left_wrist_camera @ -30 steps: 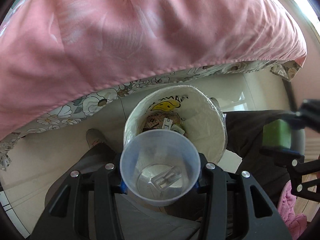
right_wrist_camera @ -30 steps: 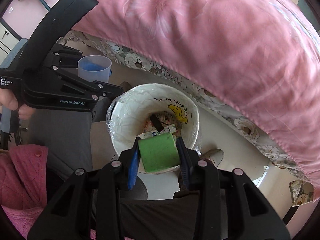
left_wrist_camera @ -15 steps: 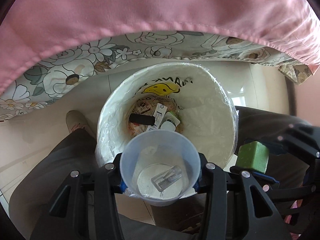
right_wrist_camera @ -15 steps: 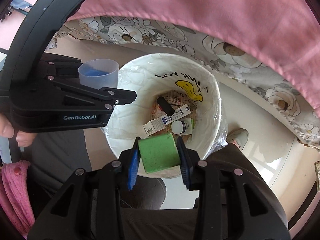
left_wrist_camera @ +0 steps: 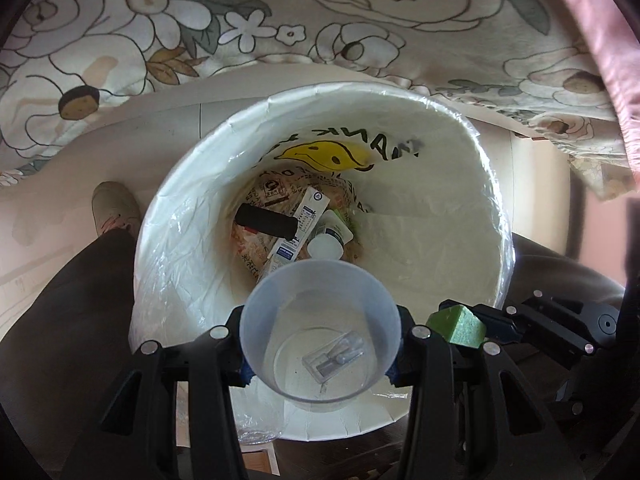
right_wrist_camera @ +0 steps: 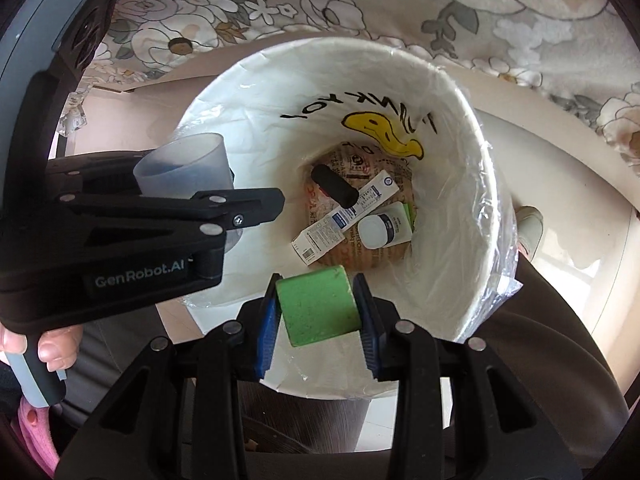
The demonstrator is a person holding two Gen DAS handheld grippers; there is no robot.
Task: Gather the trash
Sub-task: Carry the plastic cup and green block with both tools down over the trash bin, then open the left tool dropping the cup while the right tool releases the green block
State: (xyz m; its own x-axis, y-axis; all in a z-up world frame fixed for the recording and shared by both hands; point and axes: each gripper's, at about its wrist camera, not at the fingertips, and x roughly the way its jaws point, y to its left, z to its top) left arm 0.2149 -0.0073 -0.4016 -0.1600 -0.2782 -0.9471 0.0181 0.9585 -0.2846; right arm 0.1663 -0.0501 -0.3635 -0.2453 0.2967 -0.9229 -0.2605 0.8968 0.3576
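Both grippers hang over the lined bin (right_wrist_camera: pixel 472 128) so a release drops straight in: the left gripper (left_wrist_camera: pixel 320 344) clamps a clear cup (left_wrist_camera: pixel 320 328) holding a small plastic piece (left_wrist_camera: pixel 334 358), the right gripper (right_wrist_camera: pixel 318 312) clamps a green block (right_wrist_camera: pixel 316 306).

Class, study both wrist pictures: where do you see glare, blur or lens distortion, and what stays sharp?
Left wrist view: fisheye bends the bin rim and darkens the corners; the trash at the bottom is sharp; the clear cup is slightly soft. Right wrist view: the green block is crisp, the other gripper's cup motion-blurred, the bin liner glints, and the floor beyond is overexposed.
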